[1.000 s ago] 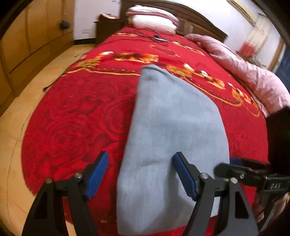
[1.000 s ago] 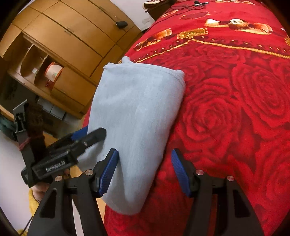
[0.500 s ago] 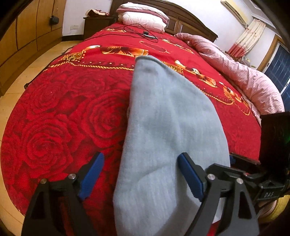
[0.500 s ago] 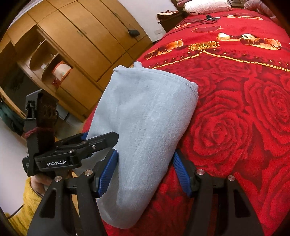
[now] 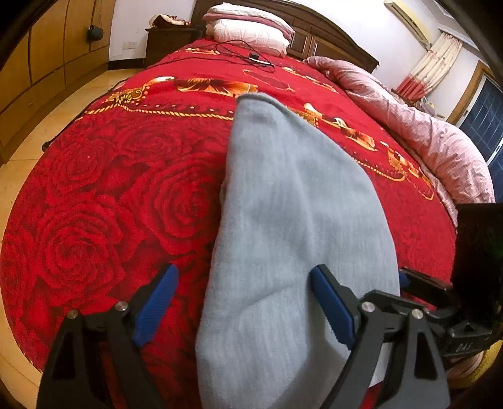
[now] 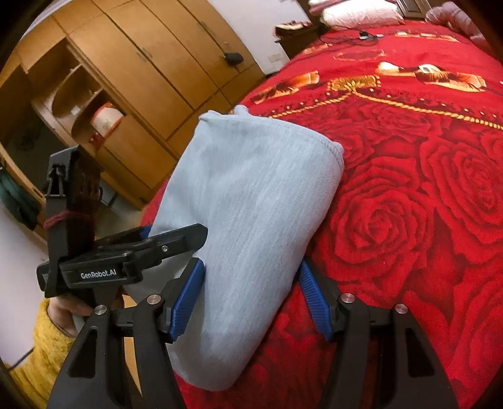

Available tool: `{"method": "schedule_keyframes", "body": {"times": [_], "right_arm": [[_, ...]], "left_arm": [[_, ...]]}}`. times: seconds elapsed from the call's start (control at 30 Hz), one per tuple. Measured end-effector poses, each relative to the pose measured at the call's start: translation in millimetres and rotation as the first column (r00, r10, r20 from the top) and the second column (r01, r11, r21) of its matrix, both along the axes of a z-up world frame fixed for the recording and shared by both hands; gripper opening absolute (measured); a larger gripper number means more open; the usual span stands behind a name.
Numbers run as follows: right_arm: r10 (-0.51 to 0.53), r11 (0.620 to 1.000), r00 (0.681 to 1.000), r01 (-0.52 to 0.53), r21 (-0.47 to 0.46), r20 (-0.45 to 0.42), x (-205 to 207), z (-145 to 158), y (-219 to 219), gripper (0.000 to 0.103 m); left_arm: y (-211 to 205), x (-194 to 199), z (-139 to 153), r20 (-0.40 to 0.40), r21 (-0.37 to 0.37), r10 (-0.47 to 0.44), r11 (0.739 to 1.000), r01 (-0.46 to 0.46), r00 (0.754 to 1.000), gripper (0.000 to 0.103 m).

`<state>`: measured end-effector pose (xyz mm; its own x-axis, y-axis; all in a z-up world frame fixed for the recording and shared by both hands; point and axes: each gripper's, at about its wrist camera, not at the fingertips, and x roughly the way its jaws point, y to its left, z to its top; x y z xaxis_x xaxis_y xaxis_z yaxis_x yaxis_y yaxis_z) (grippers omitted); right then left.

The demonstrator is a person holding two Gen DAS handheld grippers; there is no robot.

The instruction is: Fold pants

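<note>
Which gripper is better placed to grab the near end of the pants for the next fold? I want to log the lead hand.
Probably the right gripper: its open jaws straddle the near end of the grey pants. The left gripper, also open, spans only their left edge and red blanket.

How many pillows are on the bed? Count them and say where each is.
2: both stacked at the headboard end, a white pillow below and a pink-edged pillow on top. More may be hidden.
</note>
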<state>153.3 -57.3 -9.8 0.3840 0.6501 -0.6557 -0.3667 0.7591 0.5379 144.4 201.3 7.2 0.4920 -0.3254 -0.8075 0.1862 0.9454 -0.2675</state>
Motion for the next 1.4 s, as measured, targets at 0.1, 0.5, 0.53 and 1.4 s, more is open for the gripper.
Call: {"method": "schedule_keyframes", "body": {"times": [0.1,0.5,0.53,1.4], "right_arm": [[-0.048,0.998,0.995,0.052,0.045,-0.083,-0.4,0.9,-9.4,0.064],[-0.083,0.996,0.989,0.086,0.015,-0.122,14.3,3.4,-4.4,0.064],[-0.08,0.996,0.991,0.082,0.015,-0.107,16.2,2.5,-2.3,0.064],[-0.013,0.997,1.0,0.013,0.079,-0.004,6.5,51.5,-43.4,0.029]], "left_arm": [[-1.9,0.5,-0.6,-0.011,0.002,-0.001,1.0,0.001,1.0,0.092],[-10.3,1.3,-2.8,-0.007,0.017,-0.024,1.0,0.025,1.0,0.101],[-10.6,1.4,-3.0,-0.006,0.017,-0.024,1.0,0.024,1.0,0.101],[-49.4,-47.9,53.7,0.134,-0.129,0.018,0.992,0.0,0.991,0.037]]}}
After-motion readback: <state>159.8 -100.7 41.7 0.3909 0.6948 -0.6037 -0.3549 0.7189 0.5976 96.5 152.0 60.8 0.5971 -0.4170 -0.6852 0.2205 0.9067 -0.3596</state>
